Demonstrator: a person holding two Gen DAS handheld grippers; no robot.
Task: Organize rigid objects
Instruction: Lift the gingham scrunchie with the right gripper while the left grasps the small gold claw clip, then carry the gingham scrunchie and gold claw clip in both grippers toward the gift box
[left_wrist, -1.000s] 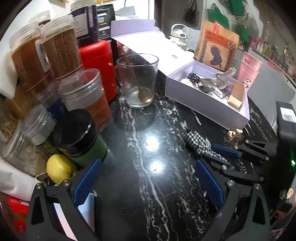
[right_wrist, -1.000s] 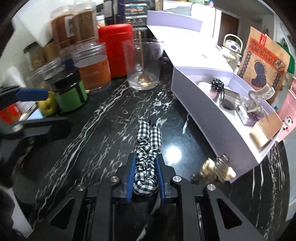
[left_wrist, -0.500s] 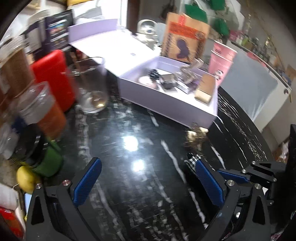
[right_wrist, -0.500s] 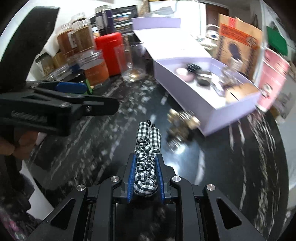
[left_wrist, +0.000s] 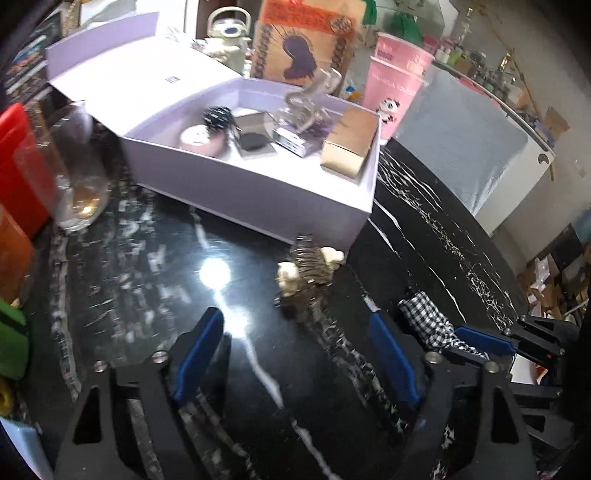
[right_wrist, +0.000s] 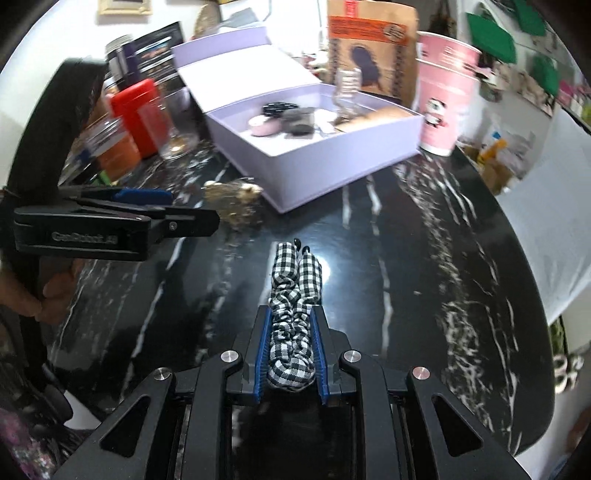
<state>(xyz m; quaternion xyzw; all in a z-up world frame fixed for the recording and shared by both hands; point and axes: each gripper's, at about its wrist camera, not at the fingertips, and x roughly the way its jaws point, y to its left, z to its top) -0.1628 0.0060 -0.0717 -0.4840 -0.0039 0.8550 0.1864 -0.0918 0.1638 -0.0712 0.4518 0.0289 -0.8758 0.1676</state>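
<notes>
I count two claws over my black, white-veined marble bench (right_wrist: 424, 258). My right claw (right_wrist: 290, 354) is clenched on one black-and-white checked scrunchie (right_wrist: 293, 295), soft puckered cloth pinched between the blue ribbed pads (right_wrist: 261, 354) and held over the middle of the bench. My left claw (left_wrist: 295, 354) has just been narrowing, yet it is released, nothing between its pads, hovering above the glossy stone. One gold, toothed hair clip (left_wrist: 308, 267) with cream knobs lies on the bench, just beside the near corner of the single open lilac cardboard box (left_wrist: 258, 195). The box holds a pink round piece, a black ruffled one, a dark square, a clear claw clip and a tan block. Behind its far corner stand two stacked pink paper cups (right_wrist: 445, 96). One clear glass (left_wrist: 79, 173) and one red canister (right_wrist: 142, 110) sit near the bench's left edge. Only the right wrist view shows a hand (right_wrist: 40, 291) gripping the left handle; only the left wrist view shows the clip's teeth clearly.
</notes>
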